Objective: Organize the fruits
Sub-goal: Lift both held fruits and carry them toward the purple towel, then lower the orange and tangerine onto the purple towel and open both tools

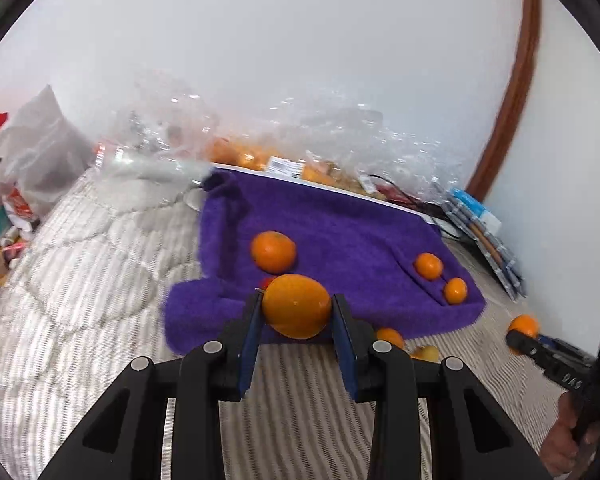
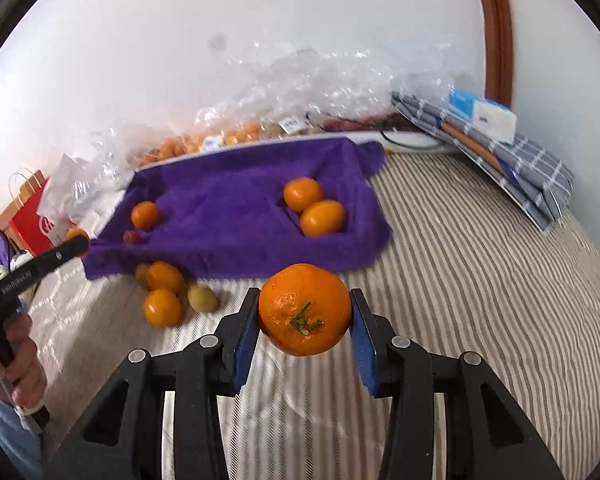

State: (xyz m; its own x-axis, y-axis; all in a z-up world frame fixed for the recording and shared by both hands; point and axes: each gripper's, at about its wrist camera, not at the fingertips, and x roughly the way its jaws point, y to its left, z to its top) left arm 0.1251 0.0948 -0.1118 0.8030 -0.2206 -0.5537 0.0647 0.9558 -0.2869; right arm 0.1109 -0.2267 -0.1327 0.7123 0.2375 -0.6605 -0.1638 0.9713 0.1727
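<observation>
My left gripper [image 1: 296,300] is shut on a smooth orange [image 1: 296,314], held above the near edge of a purple towel [image 1: 340,220]. On the towel lie a larger orange [image 1: 273,251], two small ones [image 1: 429,266] and a small red fruit [image 1: 266,282]. My right gripper [image 2: 305,295] is shut on a stemmed tangerine [image 2: 305,316] above the striped bed cover [image 2: 460,264]. Its view shows the towel [image 2: 228,208] with a pair of oranges [image 2: 312,206], a lone orange [image 2: 145,215], and loose oranges and yellow-green fruits [image 2: 172,292] on the cover.
Clear plastic bags of fruit [image 2: 228,136] line the wall behind the towel. Folded checked cloth with boxes [image 2: 500,136] leans at the right. A red paper bag [image 2: 30,220] and clutter stand at the left. A person's hand [image 2: 20,364] holds the other gripper's handle.
</observation>
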